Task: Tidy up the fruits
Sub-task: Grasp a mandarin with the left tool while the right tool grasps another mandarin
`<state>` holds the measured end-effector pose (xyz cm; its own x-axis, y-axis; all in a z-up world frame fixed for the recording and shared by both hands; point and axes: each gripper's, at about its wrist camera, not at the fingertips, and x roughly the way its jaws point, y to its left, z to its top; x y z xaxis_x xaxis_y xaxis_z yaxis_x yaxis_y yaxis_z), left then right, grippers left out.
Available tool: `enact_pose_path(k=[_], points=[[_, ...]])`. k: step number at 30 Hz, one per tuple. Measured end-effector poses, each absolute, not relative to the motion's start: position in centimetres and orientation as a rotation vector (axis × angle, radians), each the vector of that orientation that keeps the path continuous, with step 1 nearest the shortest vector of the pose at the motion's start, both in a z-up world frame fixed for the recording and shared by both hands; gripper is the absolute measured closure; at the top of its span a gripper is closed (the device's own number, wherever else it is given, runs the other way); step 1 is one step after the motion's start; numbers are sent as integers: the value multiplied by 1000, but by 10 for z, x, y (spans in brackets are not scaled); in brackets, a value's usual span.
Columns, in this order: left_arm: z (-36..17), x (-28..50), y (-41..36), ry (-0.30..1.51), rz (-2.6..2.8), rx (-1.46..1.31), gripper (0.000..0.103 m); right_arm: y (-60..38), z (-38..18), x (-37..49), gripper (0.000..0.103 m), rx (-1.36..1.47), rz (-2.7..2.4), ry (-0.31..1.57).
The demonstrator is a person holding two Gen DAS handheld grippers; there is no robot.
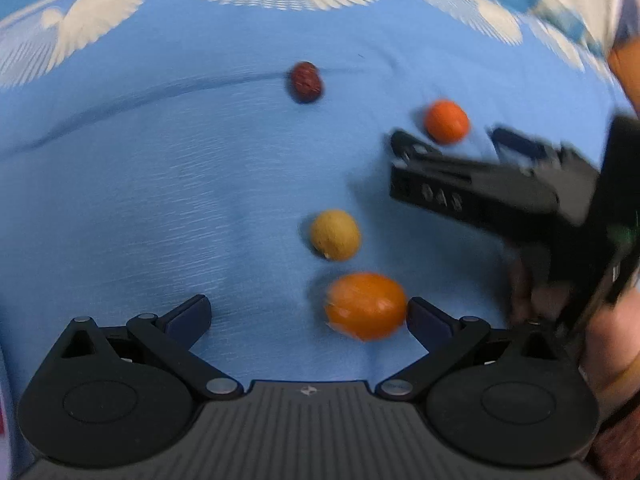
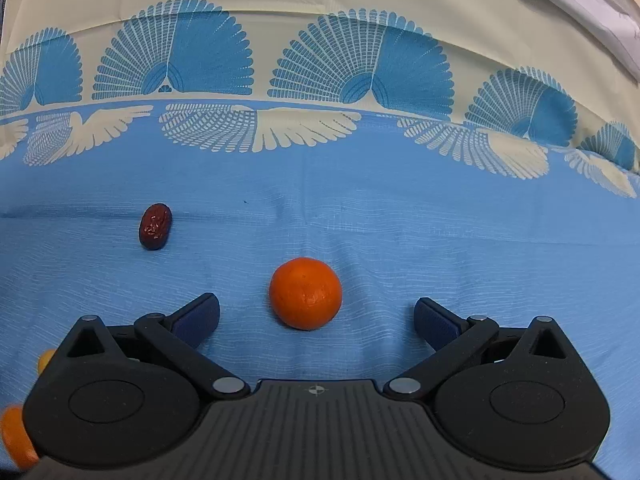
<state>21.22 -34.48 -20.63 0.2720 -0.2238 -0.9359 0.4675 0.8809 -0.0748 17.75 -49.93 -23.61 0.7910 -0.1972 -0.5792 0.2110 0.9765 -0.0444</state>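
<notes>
- Four small fruits lie well apart on a table covered by a blue cloth [image 2: 400, 220] with a cream fan-patterned border.
- The right tongs [image 2: 316, 316] are spread wide and hold nothing; a round orange [image 2: 306, 298] sits between the two tips, touching neither.
- The left tongs [image 1: 308, 316] are also spread wide and empty. An oval orange fruit [image 1: 366, 306] lies just inside the right-hand tip, so close that contact cannot be ruled out.
- A tan oval fruit [image 1: 335, 234] lies just beyond the oval orange one, and a dark red wrinkled date [image 2: 156, 226] rests farther off, to the left of the round orange.
- Risk: the round orange could likely roll away if one tip reaches it before the other, since it sits free on soft cloth.
- Risk: the oval fruit is off-centre in the left tongs, so closing could nudge it aside rather than grip it.
- Risk: the two tools work close together and could collide.
- Hard to see: the left view is blurred; the right view's lower left corner shows only orange slivers behind the tool body. No bowl or tray for the fruits is in view.
</notes>
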Motion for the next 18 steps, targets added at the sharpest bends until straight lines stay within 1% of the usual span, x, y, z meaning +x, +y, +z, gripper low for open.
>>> enact_pose_path(k=[1,2,3,4,5,8,11,15,18], points=[[-206,210,-346,1200,-480,257,1,-498,-236,176,7,19,-215,614],[-204,207,-346,1183,-475,267,12,-499,-233,175,31,14,-208,599],[-201,204,-344,1161,-465,272,28,-498,-231,174,60,1,-219,588],[-196,203,-345,1140,-506,272,41,-498,-228,173,67,-14,-232,590],[-193,201,-348,1135,-546,273,59,-499,-226,173,67,-11,-239,592],[-185,203,-350,1132,-581,275,59,-508,-220,169,68,72,-264,596],[-166,199,-342,1098,-580,268,59,-511,-200,155,68,94,-326,566],[-131,181,-324,1048,-581,278,59,-508,-165,117,68,165,-353,529],[-104,163,-299,1023,-565,283,59,-488,-139,73,68,198,-354,498]])
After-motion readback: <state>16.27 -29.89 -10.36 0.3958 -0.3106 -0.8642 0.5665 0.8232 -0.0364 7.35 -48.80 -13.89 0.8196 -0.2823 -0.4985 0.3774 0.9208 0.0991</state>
